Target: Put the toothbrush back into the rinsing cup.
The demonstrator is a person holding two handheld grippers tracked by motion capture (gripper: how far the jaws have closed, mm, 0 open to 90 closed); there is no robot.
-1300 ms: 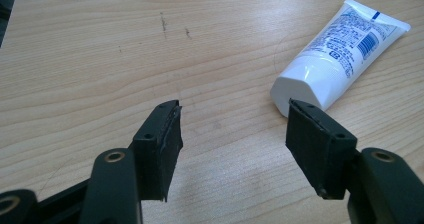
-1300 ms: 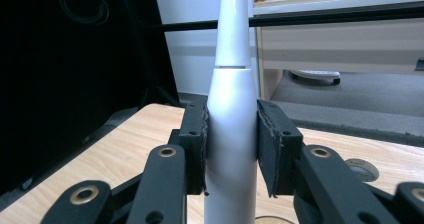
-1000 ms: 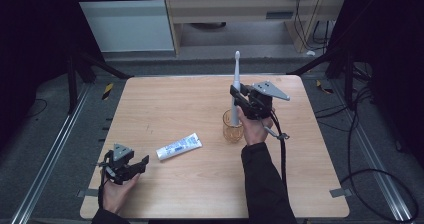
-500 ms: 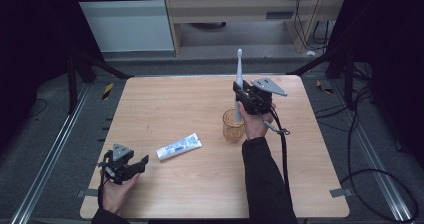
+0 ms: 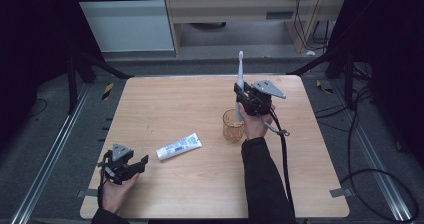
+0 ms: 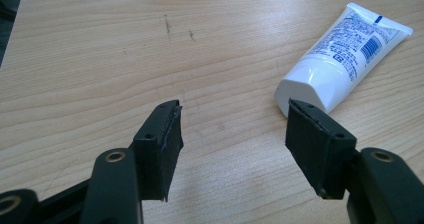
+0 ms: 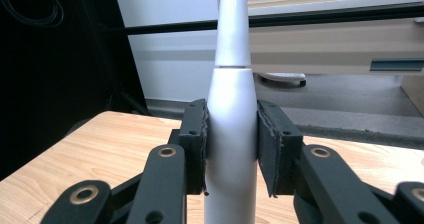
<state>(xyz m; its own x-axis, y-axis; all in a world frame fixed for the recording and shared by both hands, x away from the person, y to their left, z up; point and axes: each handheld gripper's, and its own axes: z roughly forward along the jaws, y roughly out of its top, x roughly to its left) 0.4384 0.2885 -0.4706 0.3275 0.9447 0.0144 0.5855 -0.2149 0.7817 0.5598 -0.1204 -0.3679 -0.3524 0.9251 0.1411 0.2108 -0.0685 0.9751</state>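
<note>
My right gripper (image 5: pixel 239 96) is shut on the thick handle of a white electric toothbrush (image 5: pixel 240 79) and holds it upright, brush end up, above and just behind an amber glass cup (image 5: pixel 233 126). In the right gripper view both pads (image 7: pixel 197 146) press the toothbrush handle (image 7: pixel 231 134) from either side. A white toothpaste tube (image 5: pixel 178 146) lies flat on the wooden table (image 5: pixel 170 104). My left gripper (image 5: pixel 134 165) rests low at the front left, open, nothing between its jaws. The left gripper view shows the tube's cap end (image 6: pixel 340 56) just beyond the right pad (image 6: pixel 316 146).
Black frame bars and cables surround the table (image 5: pixel 310 184). A cable (image 5: pixel 286 159) trails from the right gripper down across the table's right side. Bare wood lies between the tube and the table's back edge.
The right gripper has lifted the toothbrush up and slightly back, away from the amber cup. The left gripper has stayed put.
</note>
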